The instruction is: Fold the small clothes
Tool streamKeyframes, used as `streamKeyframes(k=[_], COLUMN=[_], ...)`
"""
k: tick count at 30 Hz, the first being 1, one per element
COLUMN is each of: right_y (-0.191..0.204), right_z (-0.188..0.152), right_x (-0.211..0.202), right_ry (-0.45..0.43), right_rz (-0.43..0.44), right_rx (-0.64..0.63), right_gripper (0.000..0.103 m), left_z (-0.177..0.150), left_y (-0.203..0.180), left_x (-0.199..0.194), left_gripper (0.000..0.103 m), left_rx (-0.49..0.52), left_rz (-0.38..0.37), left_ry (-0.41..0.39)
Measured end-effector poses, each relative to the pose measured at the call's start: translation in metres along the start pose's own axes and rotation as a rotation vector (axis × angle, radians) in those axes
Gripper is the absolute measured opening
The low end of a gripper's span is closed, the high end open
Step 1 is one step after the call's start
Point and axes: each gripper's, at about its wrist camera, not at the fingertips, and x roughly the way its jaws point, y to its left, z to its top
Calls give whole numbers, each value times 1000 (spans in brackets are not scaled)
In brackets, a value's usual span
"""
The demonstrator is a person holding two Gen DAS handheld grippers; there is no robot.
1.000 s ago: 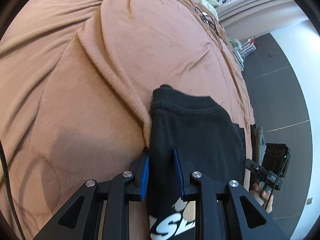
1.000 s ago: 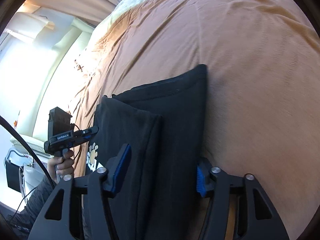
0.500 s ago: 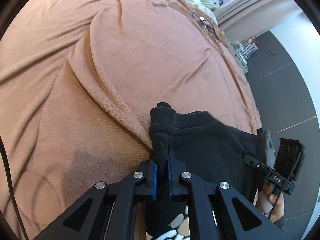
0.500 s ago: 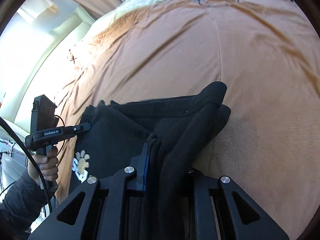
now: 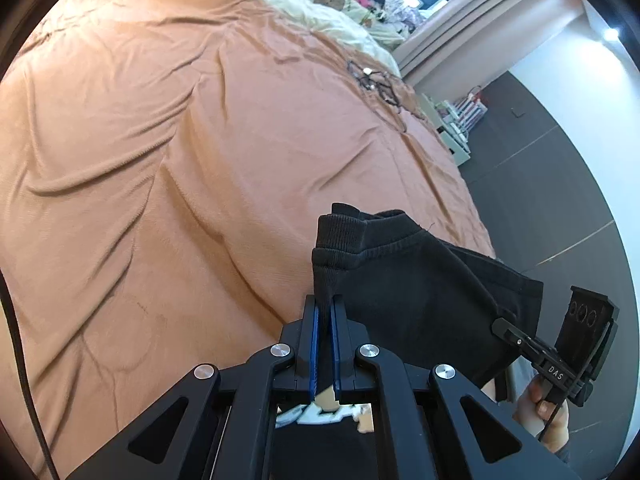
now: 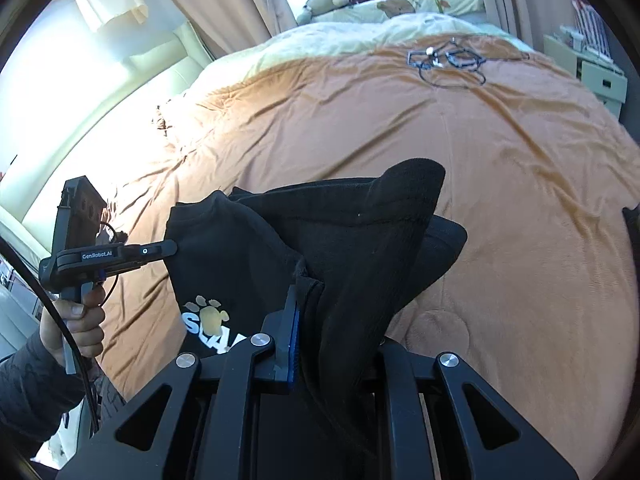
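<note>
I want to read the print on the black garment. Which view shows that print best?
The right wrist view: the paw print and white letters show on the black garment. The left wrist view catches only a sliver of it behind the left gripper.

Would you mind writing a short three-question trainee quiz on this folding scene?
1. True or false: both grippers are shut on the black garment.
2. What lies on the far part of the orange blanket: A) cables, B) a book, C) a shoe?
3. Which printed shape sits above the white letters on the garment?

Key: 1 true; 2 A; 3 a paw print.
</note>
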Motion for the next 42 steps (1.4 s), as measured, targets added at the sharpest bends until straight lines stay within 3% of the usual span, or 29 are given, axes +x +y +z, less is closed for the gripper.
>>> streamKeyframes(k=[15,31,42], right_y=[63,160,215], right_z=[-45,-119,-143], right_x=[-123,-235,-246], right_ry=[-162,-329,-377], right_rz=[-13,25,97], right_rx=[-85,-239,-343], right_gripper=[11,11,10], left_z=[-24,-78,-114], left_y=[-40,-62,-36], left_x=[-100,-250,-367], left_gripper=[5,5,4], left_rx=[64,136,122], left_rz=[-73,-107,-99], left_ry=[-130,-342,-506])
